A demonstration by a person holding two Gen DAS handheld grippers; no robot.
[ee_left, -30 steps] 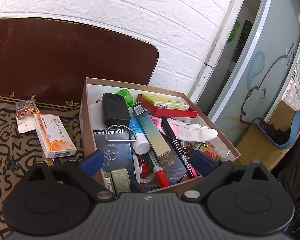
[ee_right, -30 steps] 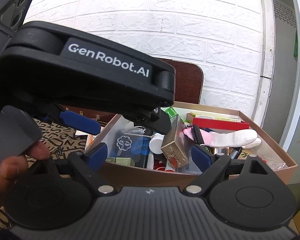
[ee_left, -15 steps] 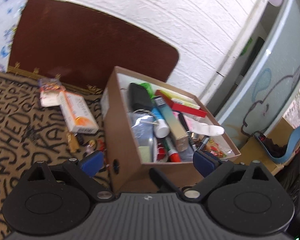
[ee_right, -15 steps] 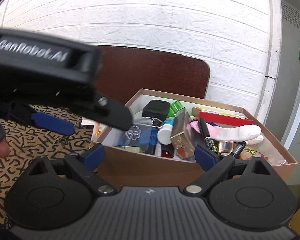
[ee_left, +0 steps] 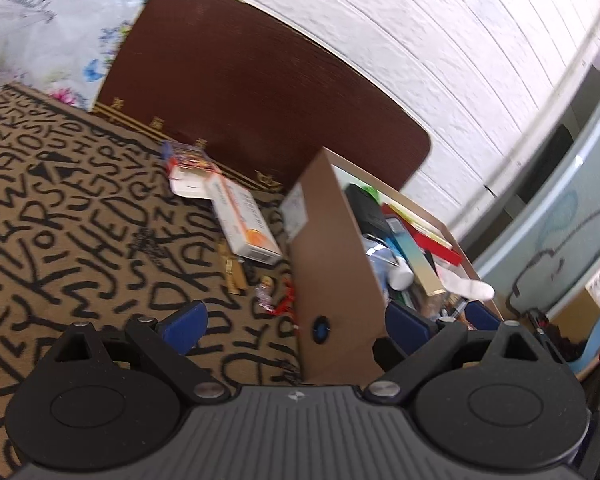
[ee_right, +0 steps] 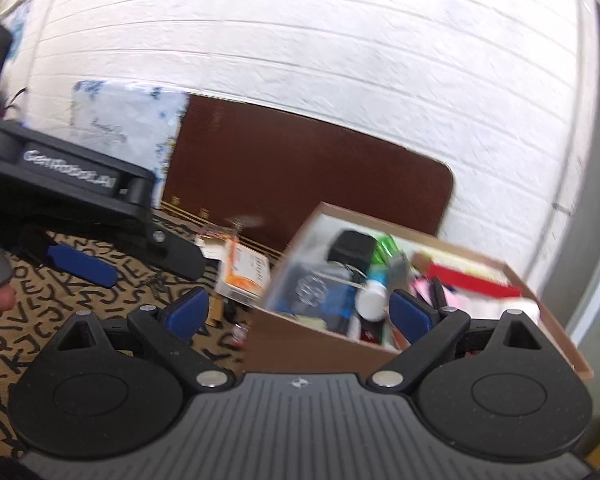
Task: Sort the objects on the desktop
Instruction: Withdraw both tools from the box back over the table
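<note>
Your left gripper (ee_left: 296, 316) and right gripper (ee_right: 300, 306) both have their fingers spread wide and empty. The medicine box (ee_left: 246, 222) lies on the table (ee_left: 80, 216) just left of the crowded cardboard box (ee_left: 328, 264). Approach it squarely, fingers straddling its narrow width, before closing.

Left tool (ee_left: 292, 320) and right tool (ee_right: 298, 314) both gape wide (nothing gripped).

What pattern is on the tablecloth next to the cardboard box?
The tablecloth is tan with black scribbled letters all over; it shows best in the left wrist view.
</note>
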